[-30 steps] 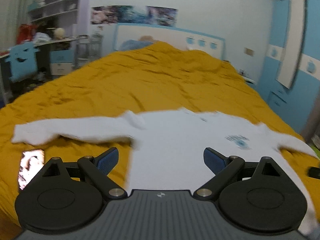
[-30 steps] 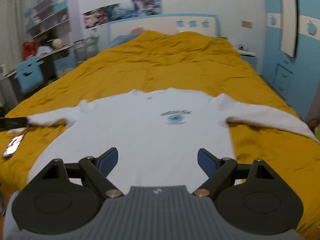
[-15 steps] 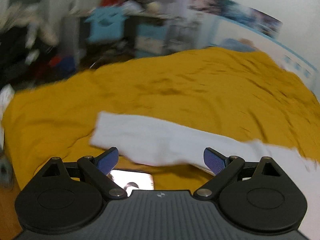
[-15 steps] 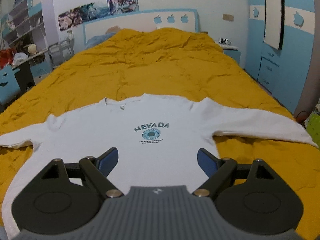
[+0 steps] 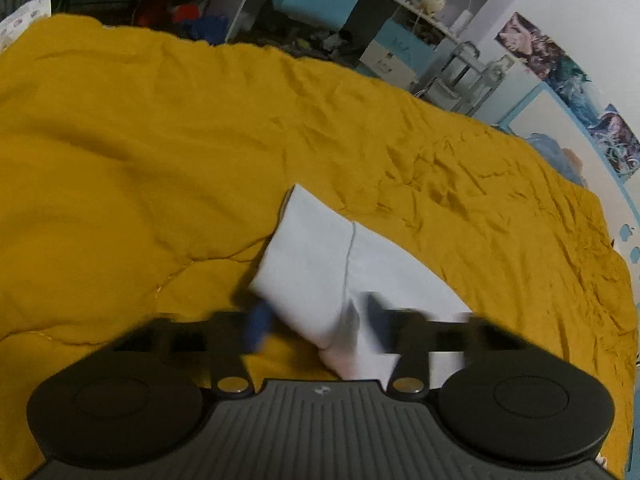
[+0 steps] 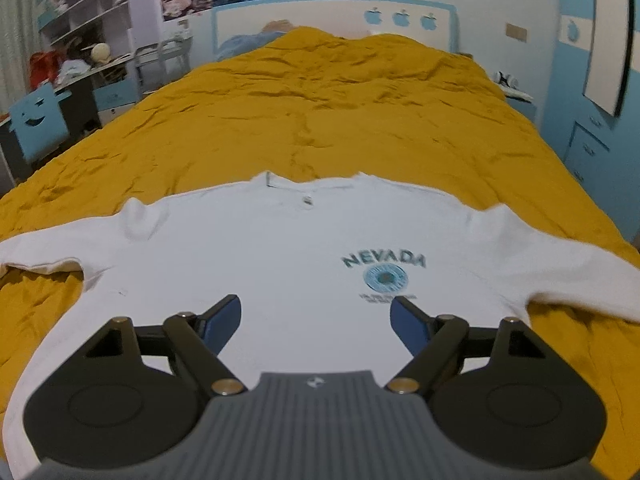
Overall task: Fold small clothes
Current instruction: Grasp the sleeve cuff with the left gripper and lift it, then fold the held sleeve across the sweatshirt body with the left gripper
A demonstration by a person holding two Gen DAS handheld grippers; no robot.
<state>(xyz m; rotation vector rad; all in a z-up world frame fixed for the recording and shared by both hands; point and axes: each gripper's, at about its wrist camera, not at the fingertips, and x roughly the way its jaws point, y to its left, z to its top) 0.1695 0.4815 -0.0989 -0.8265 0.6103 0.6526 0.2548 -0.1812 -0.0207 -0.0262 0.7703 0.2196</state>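
Note:
A white long-sleeved sweatshirt (image 6: 296, 256) with a "NEVADA" print (image 6: 384, 260) lies flat, front up, on the yellow bedspread (image 6: 340, 112). My right gripper (image 6: 316, 320) is open and empty, low over the shirt's lower front. In the left wrist view the shirt's sleeve cuff (image 5: 308, 252) lies on the bedspread (image 5: 160, 152). My left gripper (image 5: 316, 320) is at the cuff end with the blurred jaws partly closed around the cloth; the blur hides whether they grip it.
A desk with a blue chair (image 6: 36, 124) and shelves stand to the left of the bed. A blue wardrobe (image 6: 592, 80) stands on the right. The headboard (image 6: 332, 16) is at the far end.
My left gripper has swung left along the sleeve to its cuff, and its jaws have narrowed around it. My right gripper has moved closer over the shirt's front and shifted left.

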